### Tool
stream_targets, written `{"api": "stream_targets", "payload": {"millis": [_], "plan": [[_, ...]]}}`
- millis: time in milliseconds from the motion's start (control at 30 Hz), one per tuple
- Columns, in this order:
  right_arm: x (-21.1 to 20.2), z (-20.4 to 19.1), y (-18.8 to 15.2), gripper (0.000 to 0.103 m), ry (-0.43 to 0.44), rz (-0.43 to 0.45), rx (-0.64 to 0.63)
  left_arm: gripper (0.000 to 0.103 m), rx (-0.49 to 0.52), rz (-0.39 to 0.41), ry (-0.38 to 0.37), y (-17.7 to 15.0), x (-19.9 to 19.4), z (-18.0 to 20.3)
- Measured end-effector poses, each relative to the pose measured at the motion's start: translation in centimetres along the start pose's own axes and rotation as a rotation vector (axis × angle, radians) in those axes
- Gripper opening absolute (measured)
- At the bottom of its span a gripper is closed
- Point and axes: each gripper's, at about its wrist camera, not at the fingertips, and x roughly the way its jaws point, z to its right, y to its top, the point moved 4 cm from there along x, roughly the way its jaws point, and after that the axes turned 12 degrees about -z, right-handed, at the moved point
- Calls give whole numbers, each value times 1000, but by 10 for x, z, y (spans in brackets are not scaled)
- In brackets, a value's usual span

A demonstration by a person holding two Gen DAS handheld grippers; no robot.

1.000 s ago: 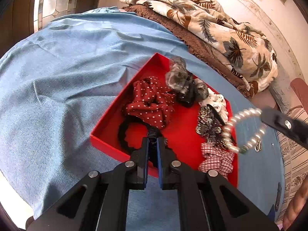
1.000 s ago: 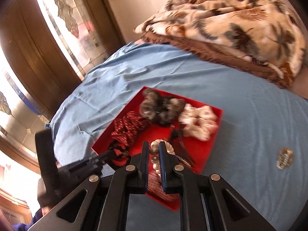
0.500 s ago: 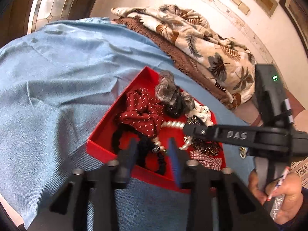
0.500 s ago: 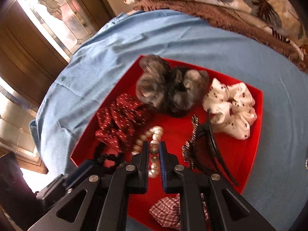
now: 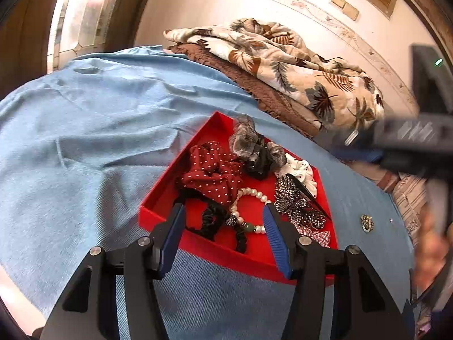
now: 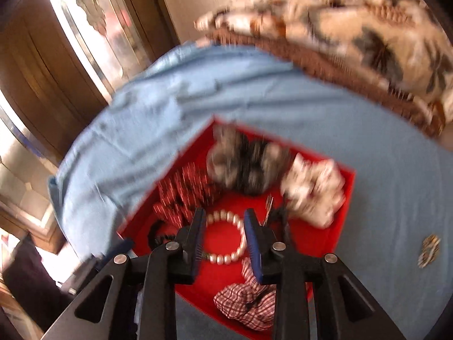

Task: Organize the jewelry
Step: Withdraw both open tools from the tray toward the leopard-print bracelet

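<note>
Across the blue cloth-covered bed (image 5: 85,153), our shallow red cardboard tray (image 5: 158,206) sat with the hair pieces and the white pearl bracelet (image 5: 249,195) already inside it. We judged the main risk to lie with the small gold-and-pearl brooch (image 5: 367,223), which lay alone on the cloth at three o'clock from the tray, well apart from it. It looked small and flat, so a claw closing on it could have pinched the soft fabric with it, or nudged it away instead of lifting it. A second risk was the bracelet itself: it lay partly against the black elastic hair tie (image 5: 215,218) and beside the dark red polka-dot scrunchie (image 5: 212,170), so any claw dipping back into the tray could have snagged the beads and dragged them out.

Our left claw (image 5: 223,215) stood wide apart and empty at the near edge of the tray, the bracelet lying just ahead between its blue pads. Our right claw (image 6: 223,221) was also parted and held nothing; in its blurred view the pearl bracelet (image 6: 226,238) lay on the tray floor between the fingers, clear of both as far as we could tell. The brooch (image 6: 430,250) sat at three o'clock from that claw, out on the cloth.
</note>
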Motion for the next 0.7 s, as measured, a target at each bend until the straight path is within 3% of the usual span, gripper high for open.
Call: {"api": "stream_targets", "payload": {"millis": [100,133,400,567,700], "plan": [[-34,6,-2,60,-11,87,-7,57,27,39,93,-5,-17,10],[-41,9,-7,62,-27,105,-11,61,51,47,114,-7,-23,15],[-53,73,-83,62,-162,88,37,71,117,85,188,-8,-60,45],[-65,137,-139,63,-264,63,108,75,162,60,161,-13,-68,74],[-78,190,-179,65,-279,61,218,75,242,30,176,-24,-63,103]]}}
